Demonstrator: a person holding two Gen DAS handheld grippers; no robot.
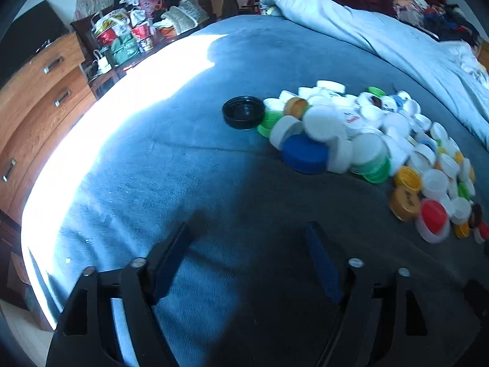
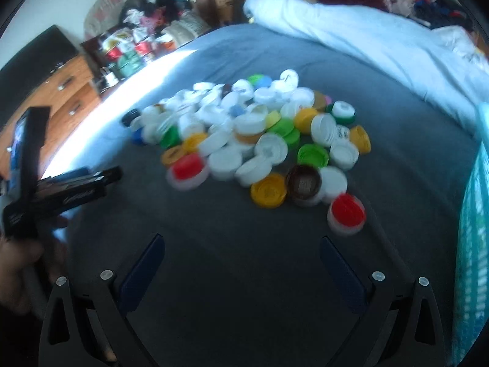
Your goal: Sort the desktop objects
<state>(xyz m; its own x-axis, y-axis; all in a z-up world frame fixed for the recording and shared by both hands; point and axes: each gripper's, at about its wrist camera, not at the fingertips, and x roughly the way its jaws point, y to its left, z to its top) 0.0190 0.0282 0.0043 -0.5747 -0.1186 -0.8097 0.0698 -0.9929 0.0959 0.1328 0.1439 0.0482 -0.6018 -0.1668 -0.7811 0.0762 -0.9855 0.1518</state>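
Note:
A heap of bottle caps [image 1: 366, 134] lies on the grey bed cover, mostly white, with green, yellow, red and blue ones mixed in. A large blue cap [image 1: 305, 154] and a black cap [image 1: 243, 116] sit at the heap's left edge. My left gripper [image 1: 249, 238] hangs open above bare cover, below and left of the heap, nothing between its fingers. In the right wrist view the same heap [image 2: 259, 134] spreads ahead, with a red cap [image 2: 347, 212] and a brown cap [image 2: 304, 183] nearest. My right gripper [image 2: 241, 250] is open and empty, short of the heap. The left gripper's body [image 2: 61, 189] shows at the left edge.
A pale blue duvet [image 1: 382, 39] is bunched along the far right of the bed. A wooden chest of drawers [image 1: 39, 98] and a cluttered side table [image 1: 122, 39] stand to the left. Bright sunlight falls on the bed's left edge [image 1: 101, 128]. A turquoise patterned cloth [image 2: 472, 229] borders the right.

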